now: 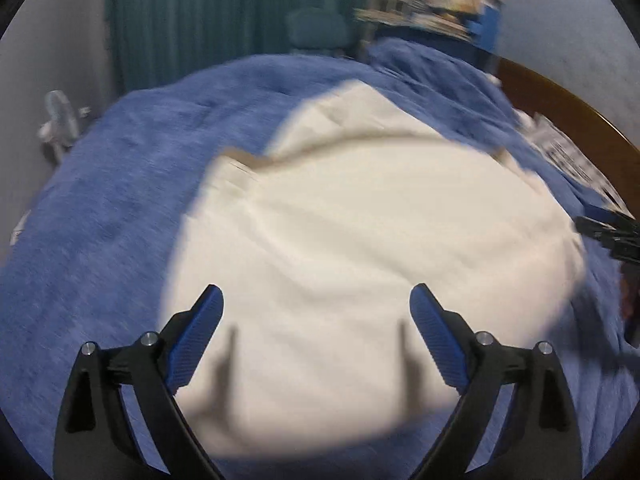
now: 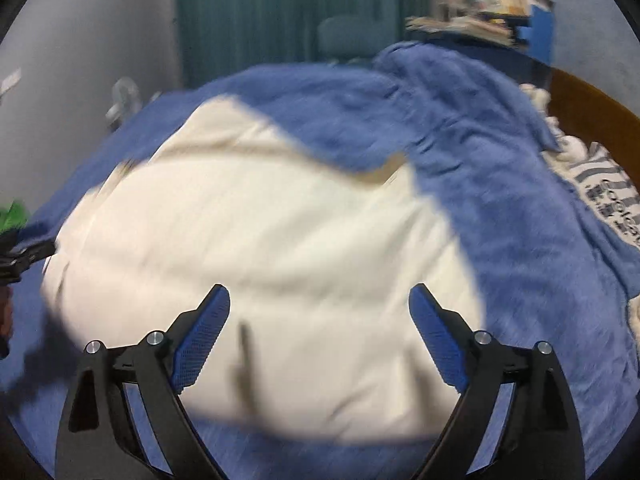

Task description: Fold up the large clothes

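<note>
A large white garment (image 1: 352,248) lies spread on the blue blanket (image 1: 120,208) of a bed, with a tan band across its far part. It also shows in the right wrist view (image 2: 260,248). My left gripper (image 1: 316,300) is open and empty, hovering above the garment's near part. My right gripper (image 2: 320,300) is open and empty above the garment's near edge. The right gripper shows at the right edge of the left wrist view (image 1: 612,236); the left gripper shows at the left edge of the right wrist view (image 2: 20,256). Both views are motion-blurred.
A wooden headboard (image 1: 560,108) runs along the right. A striped printed cloth (image 2: 604,192) lies by it. A cluttered blue shelf (image 1: 452,8) and a chair (image 1: 320,28) stand at the back before a green curtain (image 1: 224,16). A fan (image 1: 60,120) stands on the left.
</note>
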